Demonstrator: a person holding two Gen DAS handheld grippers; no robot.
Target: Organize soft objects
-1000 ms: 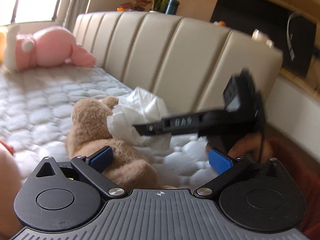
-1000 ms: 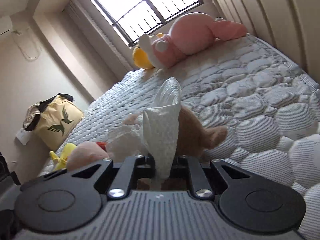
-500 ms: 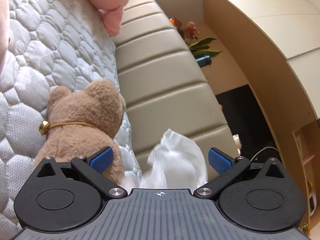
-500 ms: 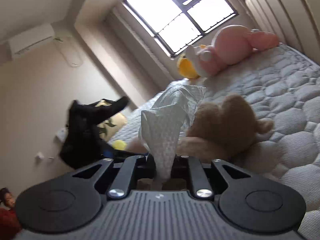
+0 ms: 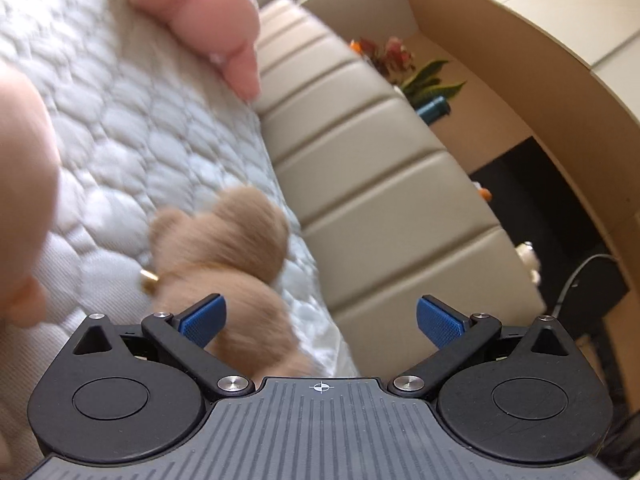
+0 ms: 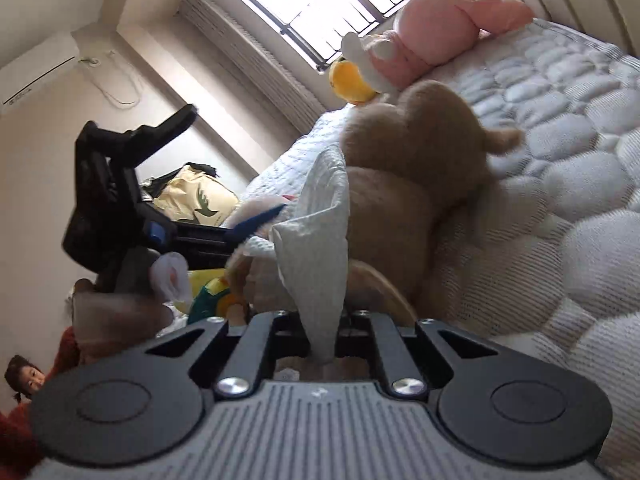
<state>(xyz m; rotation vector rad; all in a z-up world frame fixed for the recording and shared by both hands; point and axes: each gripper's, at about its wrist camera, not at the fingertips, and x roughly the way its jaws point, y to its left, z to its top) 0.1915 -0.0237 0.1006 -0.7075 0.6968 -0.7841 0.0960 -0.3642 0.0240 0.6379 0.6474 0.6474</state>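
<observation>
Right gripper (image 6: 323, 344) fingers are still pinching the white tissue (image 6: 320, 240), now lowered beside the brown teddy (image 5: 224, 264) lying on the bed (image 5: 120, 120). Left gripper (image 5: 318, 320) fingers are gaping wide and empty; tissue is gone from its view.

A tan, fuzzy teddy bear (image 5: 224, 256) with a small gold bell at its neck lies on the quilted white mattress (image 5: 132, 128). A crumpled white tissue (image 6: 320, 240) stands upright beside it, at the bear's nine o'clock in the right wrist view. A pink plush toy (image 5: 212, 20) lies at the bear's twelve o'clock, well apart.
</observation>
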